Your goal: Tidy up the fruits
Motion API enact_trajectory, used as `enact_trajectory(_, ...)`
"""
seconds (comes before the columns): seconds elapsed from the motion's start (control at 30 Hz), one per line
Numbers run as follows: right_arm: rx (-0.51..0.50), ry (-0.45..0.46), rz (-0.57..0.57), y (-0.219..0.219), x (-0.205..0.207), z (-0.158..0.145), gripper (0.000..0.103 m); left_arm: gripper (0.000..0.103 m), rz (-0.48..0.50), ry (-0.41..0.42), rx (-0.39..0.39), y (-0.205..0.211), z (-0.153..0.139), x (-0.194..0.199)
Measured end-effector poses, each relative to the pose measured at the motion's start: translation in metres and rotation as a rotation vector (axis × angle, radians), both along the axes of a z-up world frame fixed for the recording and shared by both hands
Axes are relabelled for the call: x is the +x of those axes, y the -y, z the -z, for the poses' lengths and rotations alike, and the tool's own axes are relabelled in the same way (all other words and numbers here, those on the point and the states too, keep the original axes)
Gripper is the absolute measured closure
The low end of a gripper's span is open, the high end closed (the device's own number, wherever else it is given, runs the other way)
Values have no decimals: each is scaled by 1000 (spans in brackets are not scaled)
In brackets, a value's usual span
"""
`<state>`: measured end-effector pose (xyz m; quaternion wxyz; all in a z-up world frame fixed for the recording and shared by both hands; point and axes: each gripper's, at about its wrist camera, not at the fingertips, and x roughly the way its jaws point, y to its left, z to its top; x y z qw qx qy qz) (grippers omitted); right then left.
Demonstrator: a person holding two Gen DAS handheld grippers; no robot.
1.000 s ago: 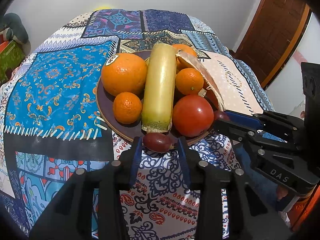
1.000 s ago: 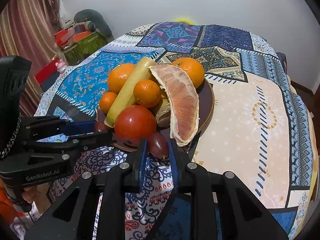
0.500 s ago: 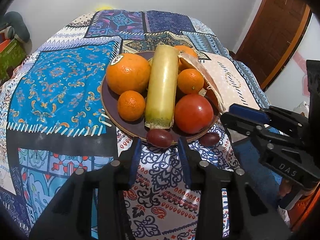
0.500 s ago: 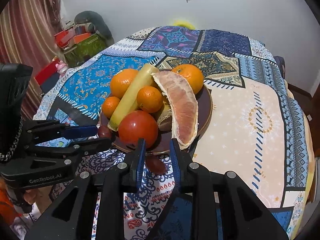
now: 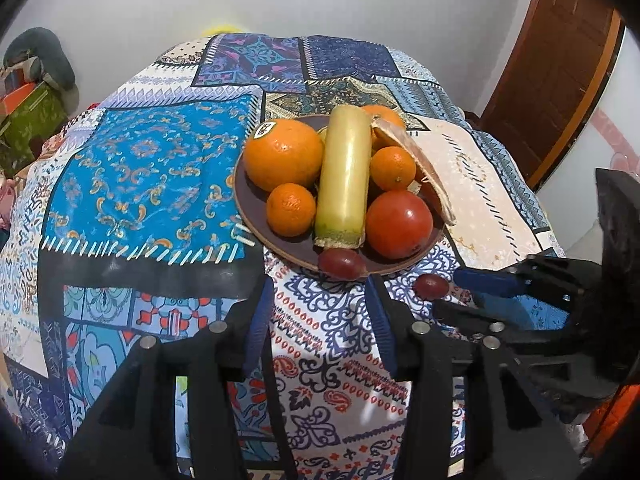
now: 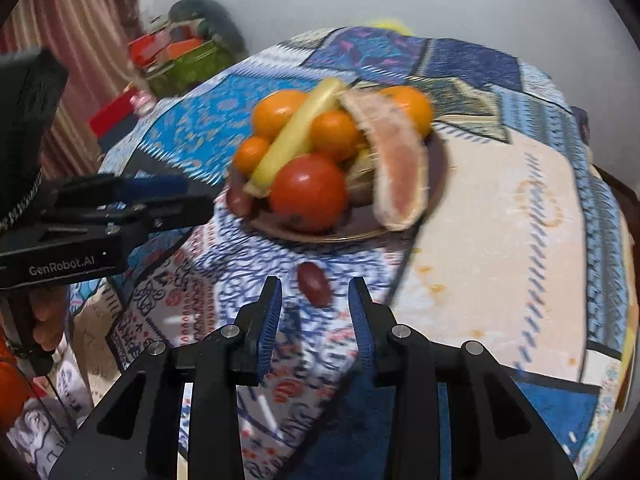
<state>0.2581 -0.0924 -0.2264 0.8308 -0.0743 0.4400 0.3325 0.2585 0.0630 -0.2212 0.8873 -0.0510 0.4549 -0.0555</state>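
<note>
A dark plate point(image 5: 256, 216) holds oranges point(image 5: 283, 154), a long yellow-green stalk point(image 5: 345, 178), a red tomato point(image 5: 398, 224) and a pomelo wedge point(image 6: 398, 162). One dark red grape point(image 5: 341, 263) rests on the plate's front rim, just ahead of my open, empty left gripper point(image 5: 320, 292). A second grape point(image 6: 314, 283) lies on the cloth below the plate; it also shows in the left wrist view point(image 5: 431, 287). My right gripper point(image 6: 315, 294) is open, with this grape just ahead of its fingertips, untouched. The right view is blurred.
The round table carries a patchwork cloth point(image 5: 152, 168) that falls away at the front edge. A wooden door point(image 5: 560, 60) stands at the right. Boxes and clutter point(image 6: 176, 60) sit beside the table on the left. Each gripper shows in the other's view.
Both grippers let go of their grapes and pulled back from the plate. The left grape stayed on the plate rim; the right grape dropped onto the cloth.
</note>
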Motion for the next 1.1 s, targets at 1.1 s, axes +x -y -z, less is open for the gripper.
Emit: enact_trajectory(1.1,62,141,122,4,34,-41,75,56,-38,91,-15,-8,-33,-4)
